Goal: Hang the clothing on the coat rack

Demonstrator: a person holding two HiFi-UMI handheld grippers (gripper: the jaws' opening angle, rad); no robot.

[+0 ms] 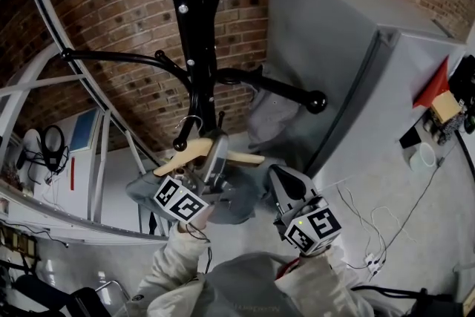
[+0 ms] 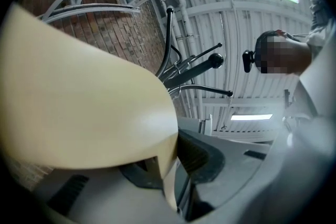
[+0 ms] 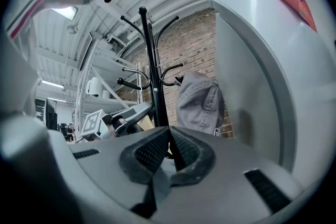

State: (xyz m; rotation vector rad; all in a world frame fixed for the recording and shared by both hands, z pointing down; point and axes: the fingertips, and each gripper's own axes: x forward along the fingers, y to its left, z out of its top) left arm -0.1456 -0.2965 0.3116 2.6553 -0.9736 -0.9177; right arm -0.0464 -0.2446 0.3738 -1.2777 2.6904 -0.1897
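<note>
The black coat rack (image 1: 191, 33) stands upright. A grey garment (image 1: 269, 115) hangs off its right arm. Nearer, a wooden hanger (image 1: 184, 155) carries grey clothing (image 1: 239, 204).

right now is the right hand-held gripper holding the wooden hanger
No, the right hand-held gripper is shut with no hanger; the left hand-held gripper clamps the wooden hanger.

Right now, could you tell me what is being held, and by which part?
The left gripper holds the wooden hanger near its middle; the right gripper holds nothing.
</note>
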